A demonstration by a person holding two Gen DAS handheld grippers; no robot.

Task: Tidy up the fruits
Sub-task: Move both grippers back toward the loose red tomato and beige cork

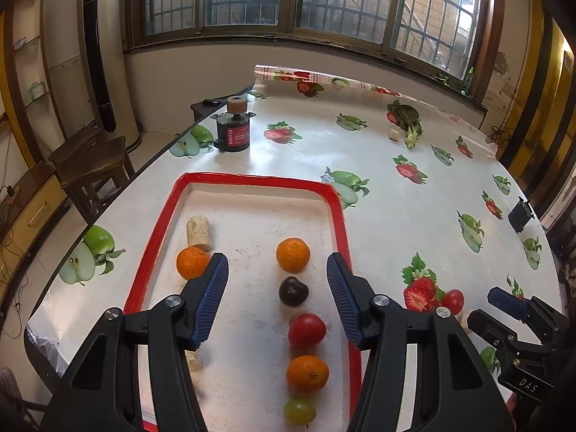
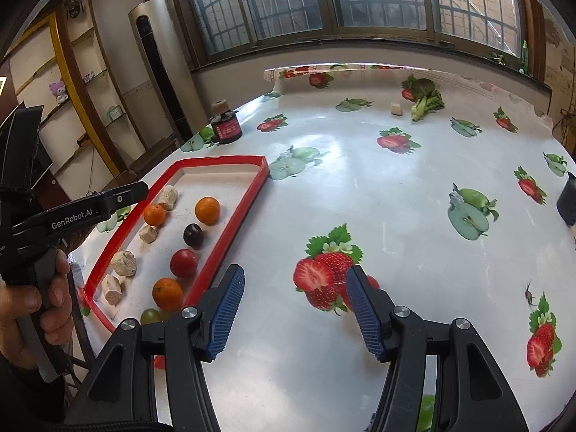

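Observation:
A white tray with a red rim (image 1: 252,179) holds a row of fruit: an orange (image 1: 292,254), a dark plum (image 1: 293,291), a red tomato (image 1: 306,330), a second orange (image 1: 307,373) and a green grape (image 1: 300,411). A third orange (image 1: 192,262) lies by the tray's left wall beside beige chunks (image 1: 198,233). My left gripper (image 1: 276,261) hangs open above the row, holding nothing. Right of the tray (image 2: 223,160), my right gripper (image 2: 295,271) is open over the tablecloth. A loose red tomato (image 2: 374,282) peeks from behind its right finger.
A black jar with a brown cap (image 1: 233,127) stands beyond the tray. A leafy green vegetable (image 1: 408,118) and a small beige piece (image 1: 394,134) lie at the far side. A dark object (image 1: 520,214) sits near the right edge. A wooden stool (image 1: 90,158) stands left of the table.

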